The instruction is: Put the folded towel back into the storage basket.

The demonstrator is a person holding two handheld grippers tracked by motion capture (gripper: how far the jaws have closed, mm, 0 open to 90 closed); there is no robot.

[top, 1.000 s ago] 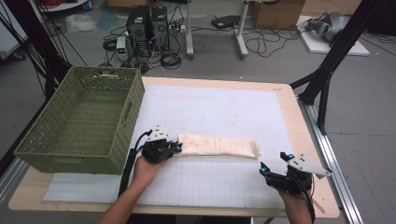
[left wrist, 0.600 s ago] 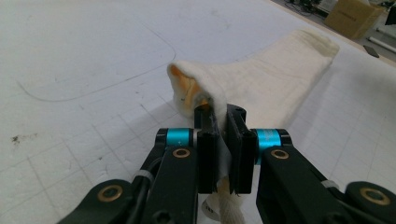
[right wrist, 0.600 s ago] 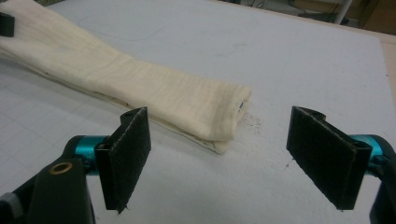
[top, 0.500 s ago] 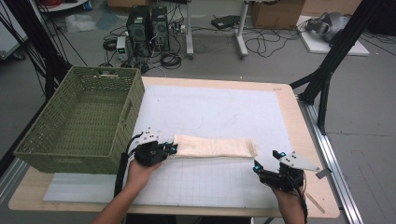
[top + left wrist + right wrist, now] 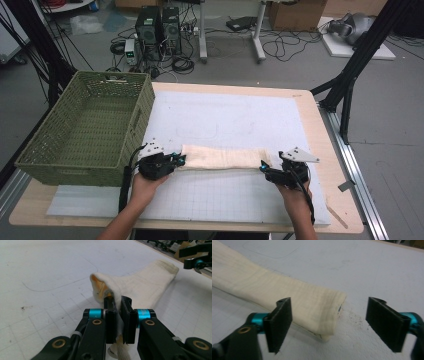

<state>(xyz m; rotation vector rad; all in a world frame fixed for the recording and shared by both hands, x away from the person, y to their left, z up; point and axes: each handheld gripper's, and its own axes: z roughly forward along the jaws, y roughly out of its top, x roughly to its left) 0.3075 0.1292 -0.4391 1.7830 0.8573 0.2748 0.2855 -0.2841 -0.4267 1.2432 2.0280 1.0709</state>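
Note:
A cream folded cloth [image 5: 222, 158] lies as a long strip across the white mat. My left gripper [image 5: 176, 160] is shut on its left end; in the left gripper view the cloth [image 5: 140, 287] bunches up between the closed jaws of my left gripper [image 5: 118, 315]. At the strip's right end my right gripper [image 5: 264, 170] stands open. In the right gripper view the cloth's end [image 5: 312, 305] lies between the wide-apart jaws of my right gripper [image 5: 332, 326], nearer the left one, with neither jaw touching it.
A green woven basket [image 5: 45, 165] stands on the table's left side, close beside my left hand. The white gridded mat [image 5: 235, 120] covers most of the wooden table [image 5: 325, 165]. Cables and computer cases lie on the floor beyond.
My right gripper has moved left along the mat to the cloth's right end. The left gripper still holds the left end, and the strip has shifted slightly left.

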